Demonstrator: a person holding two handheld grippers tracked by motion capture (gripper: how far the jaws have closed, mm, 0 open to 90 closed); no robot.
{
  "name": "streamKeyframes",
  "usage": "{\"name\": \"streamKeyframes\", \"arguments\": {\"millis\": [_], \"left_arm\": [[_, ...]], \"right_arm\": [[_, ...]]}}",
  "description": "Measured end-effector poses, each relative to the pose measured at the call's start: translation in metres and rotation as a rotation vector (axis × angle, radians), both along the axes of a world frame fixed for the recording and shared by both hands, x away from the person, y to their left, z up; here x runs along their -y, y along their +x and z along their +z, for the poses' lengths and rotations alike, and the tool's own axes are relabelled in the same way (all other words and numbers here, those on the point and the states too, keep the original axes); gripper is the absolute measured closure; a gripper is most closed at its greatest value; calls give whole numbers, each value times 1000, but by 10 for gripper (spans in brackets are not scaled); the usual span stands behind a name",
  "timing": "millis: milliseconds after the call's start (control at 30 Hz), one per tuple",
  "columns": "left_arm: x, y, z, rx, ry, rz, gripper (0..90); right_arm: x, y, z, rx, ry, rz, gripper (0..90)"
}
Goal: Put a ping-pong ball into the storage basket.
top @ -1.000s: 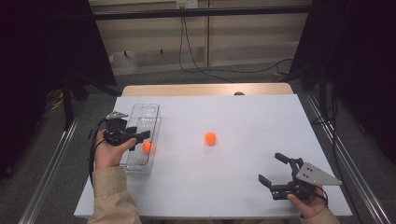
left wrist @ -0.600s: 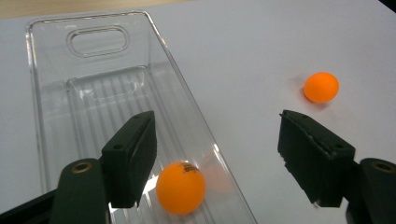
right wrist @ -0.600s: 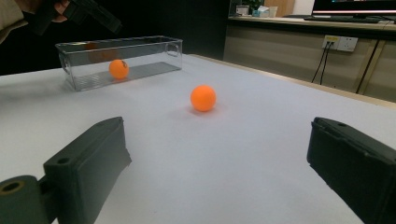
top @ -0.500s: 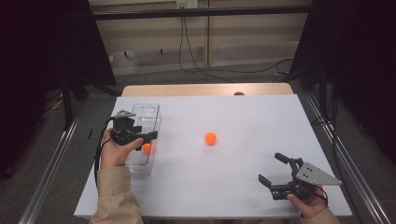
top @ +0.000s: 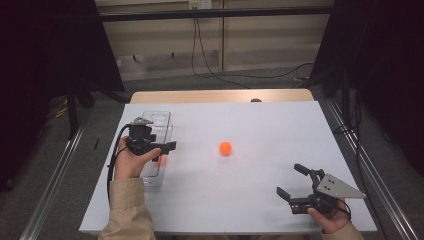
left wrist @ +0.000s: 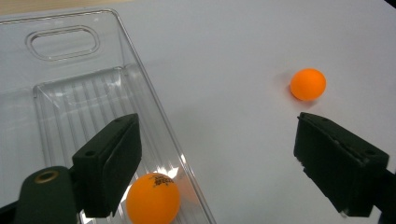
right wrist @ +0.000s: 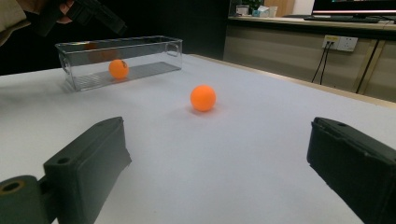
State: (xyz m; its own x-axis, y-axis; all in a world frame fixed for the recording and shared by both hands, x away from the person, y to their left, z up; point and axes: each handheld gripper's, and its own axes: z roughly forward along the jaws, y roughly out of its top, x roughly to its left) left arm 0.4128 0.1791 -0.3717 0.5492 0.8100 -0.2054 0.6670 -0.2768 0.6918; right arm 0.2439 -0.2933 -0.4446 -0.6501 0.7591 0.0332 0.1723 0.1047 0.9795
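Shifted rightward above the clear bin (top: 151,150): left gripper (left wrist: 217,163), jaws just opened wide, nothing between. Dropped inside the bin: one orange ball (left wrist: 152,198). Out on the table (top: 260,130), well apart: second ball (top: 225,148). Spread and empty near the front edge: right gripper (top: 295,184).

Glossy clear plastic bin (left wrist: 140,88), seemingly matt ball (left wrist: 152,198)

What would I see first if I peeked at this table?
Two bright orange balls on the white table. One ball sits alone in the middle; the other ball lies inside a clear bin at the left edge. The left hand-held gripper hangs over that bin, its jaws just opened wide with nothing between them, and the right hand-held gripper waits open at the near right.
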Motion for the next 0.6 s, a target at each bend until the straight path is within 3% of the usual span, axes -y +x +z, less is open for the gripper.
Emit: {"name": "streamKeyframes", "arguments": {"millis": [600], "left_arm": [[18, 1, -2, -5, 5, -47, 115]], "right_arm": [[0, 0, 0, 1, -2, 1, 42]]}}
